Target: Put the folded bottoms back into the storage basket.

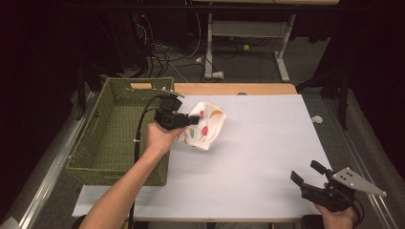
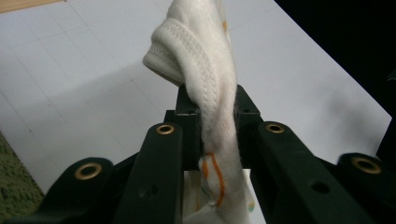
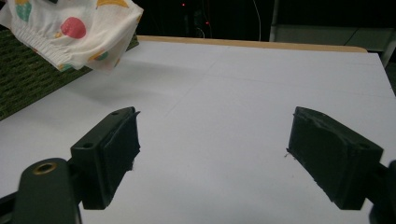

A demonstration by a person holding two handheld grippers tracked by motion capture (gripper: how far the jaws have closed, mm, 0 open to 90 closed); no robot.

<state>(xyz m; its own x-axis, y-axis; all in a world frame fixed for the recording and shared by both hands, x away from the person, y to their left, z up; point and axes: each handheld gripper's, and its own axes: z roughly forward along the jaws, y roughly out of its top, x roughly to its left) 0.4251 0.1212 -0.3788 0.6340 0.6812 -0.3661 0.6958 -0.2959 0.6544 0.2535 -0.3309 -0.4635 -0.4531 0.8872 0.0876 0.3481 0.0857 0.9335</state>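
Sitting at left of the high view: 1 green woven basket (image 1: pixel 112 133), its inside dark & hard to read. Just right of it, upper-centre left, the left tongs (image 1: pixel 195 119) are clamped on 1 white cloth (image 1: pixel 206 125) w/ coloured spots, held up off the table (image 1: pixel 267 143) near the basket's right wall. In the left gripper view the cloth (image 2: pixel 205 70) is bunched betw. the two black jaws, pinched tight at frame centre, hem rolled at top; lower end cut off by the frame bottom. Left hand (image 1: pixel 160 138) wraps the tool, cable trailing down along the forearm.

Centre: bare white sheet on the table, wood edge showing at the far side.

Lower right of the high view: right tongs (image 1: pixel 305 174), jaws spread wide, nothing betw. them, low over the table corner; right hand (image 1: pixel 336 217) partly cut off by the bottom edge. Right gripper view: 2 pads well apart, cloth (image 3: pixel 74 32) hanging at upper left, cropped by the frame top, basket (image 3: pixel 28 79) behind it.

Beyond the table: floor w/ cables, desk legs, 1 small yellow ball (image 1: pixel 246 47).
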